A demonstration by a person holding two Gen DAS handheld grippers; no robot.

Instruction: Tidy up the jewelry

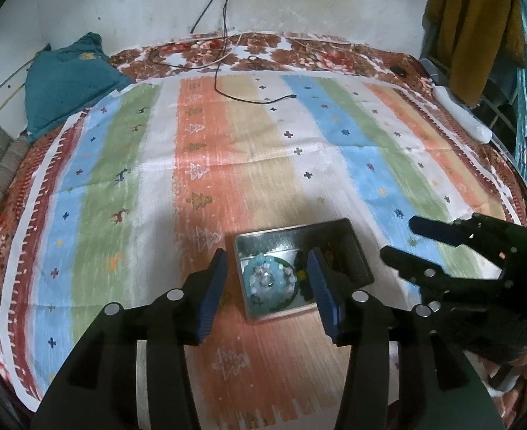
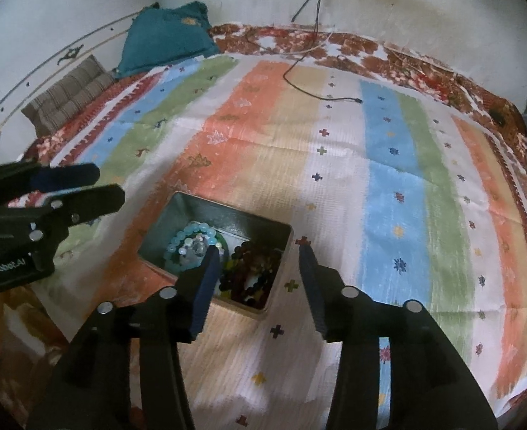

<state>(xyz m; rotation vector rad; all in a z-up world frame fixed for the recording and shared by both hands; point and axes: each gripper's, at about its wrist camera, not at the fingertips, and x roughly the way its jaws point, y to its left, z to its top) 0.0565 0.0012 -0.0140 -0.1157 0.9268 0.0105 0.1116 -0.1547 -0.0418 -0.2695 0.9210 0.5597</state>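
Left wrist view: left gripper (image 1: pixel 267 286) gapes empty over the metal box (image 1: pixel 353 247) of beaded bracelets (image 1: pixel 270 281); right gripper (image 1: pixel 403 238), at three o'clock, spread empty.

The left gripper (image 1: pixel 267 294) is matte black plastic, its two fingers (image 1: pixel 213 297) faced with ribbed dark blue pads. Round silver pivot pins sit behind the pads on the black linkage arms, two on each side. The right gripper (image 2: pixel 260 286) is built alike: black frame, blue ribbed fingers (image 2: pixel 204 290), silver pins behind them. Seen from the right wrist camera, the left gripper's side carries small screws and white lettering, partly legible as "GenRobot.AI".
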